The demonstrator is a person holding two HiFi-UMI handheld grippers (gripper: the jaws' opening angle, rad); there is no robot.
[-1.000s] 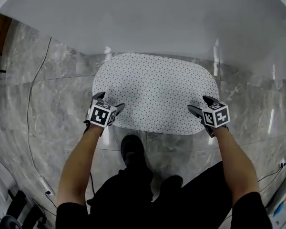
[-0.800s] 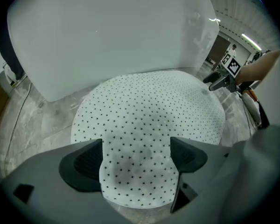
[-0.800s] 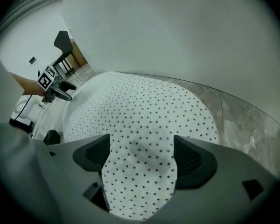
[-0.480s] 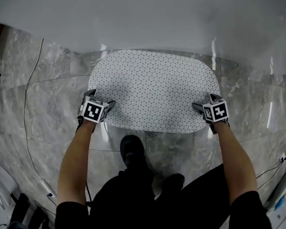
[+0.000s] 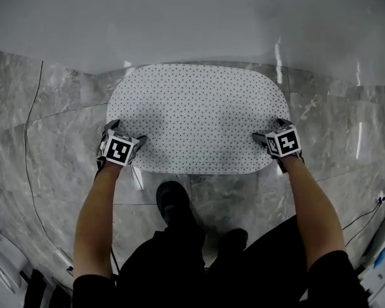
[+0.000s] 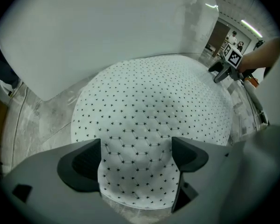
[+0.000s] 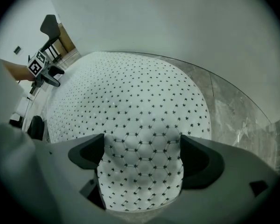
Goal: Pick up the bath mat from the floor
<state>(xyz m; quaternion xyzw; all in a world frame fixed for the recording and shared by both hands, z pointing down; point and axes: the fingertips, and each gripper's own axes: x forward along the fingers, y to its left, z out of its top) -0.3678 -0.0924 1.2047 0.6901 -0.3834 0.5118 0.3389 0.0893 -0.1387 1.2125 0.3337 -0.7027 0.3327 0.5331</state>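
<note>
We are at the grab step, and nothing is lifted yet. The big white bathtub (image 5: pixel 192 18) stands just behind the bath mat (image 5: pixel 196 117), and the grey stone floor (image 5: pixel 51 140) is under the bath mat. The bath mat lies flat, dotted side up. It is a long rounded shape, and its long way runs from side to side, along the bathtub's wall.

The left gripper (image 5: pixel 126 132) hangs over the bath mat's near left corner. Its jaws are wide apart and hold nothing; the corner just shows between them. The right gripper (image 5: pixel 271 129) hangs over the near right corner. Its jaws have just been opening and stand wide, with the corner between them but not pinched.

We think the next move is to go down, slip a jaw under each thin edge, and close both together. The flat edge may be hard to catch.
</note>
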